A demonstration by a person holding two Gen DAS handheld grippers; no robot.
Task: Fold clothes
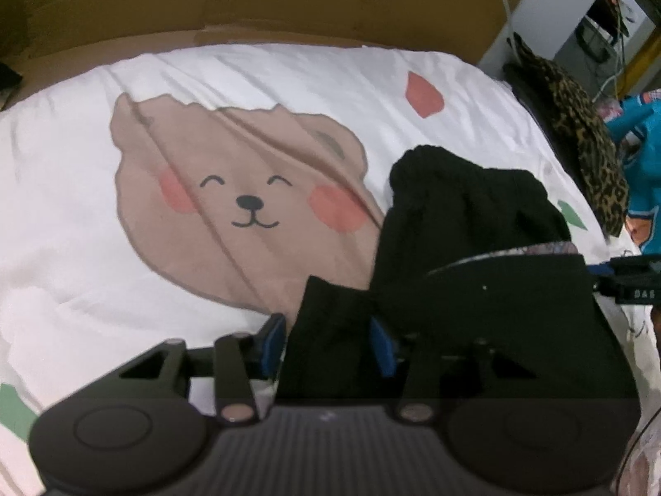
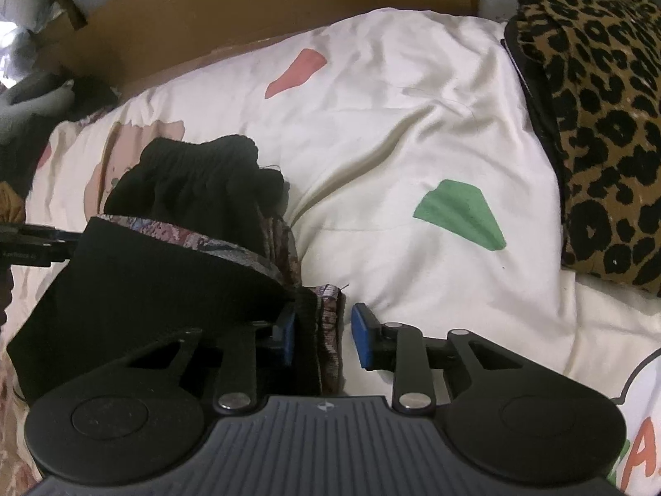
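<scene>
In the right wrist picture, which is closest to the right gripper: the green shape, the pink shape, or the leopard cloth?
From the right gripper:
1. Green shape, just ahead on the white bedding, to the right.
2. Leopard cloth, far right edge.
3. Pink shape, farthest up the bed.

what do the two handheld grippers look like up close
Both match. The left gripper and the right gripper each have a dark grey ribbed body with a round black disc on either side, black linkage bars on silver pivot pins, and blue pads on the fingers. No cables or sleeves show.
</scene>
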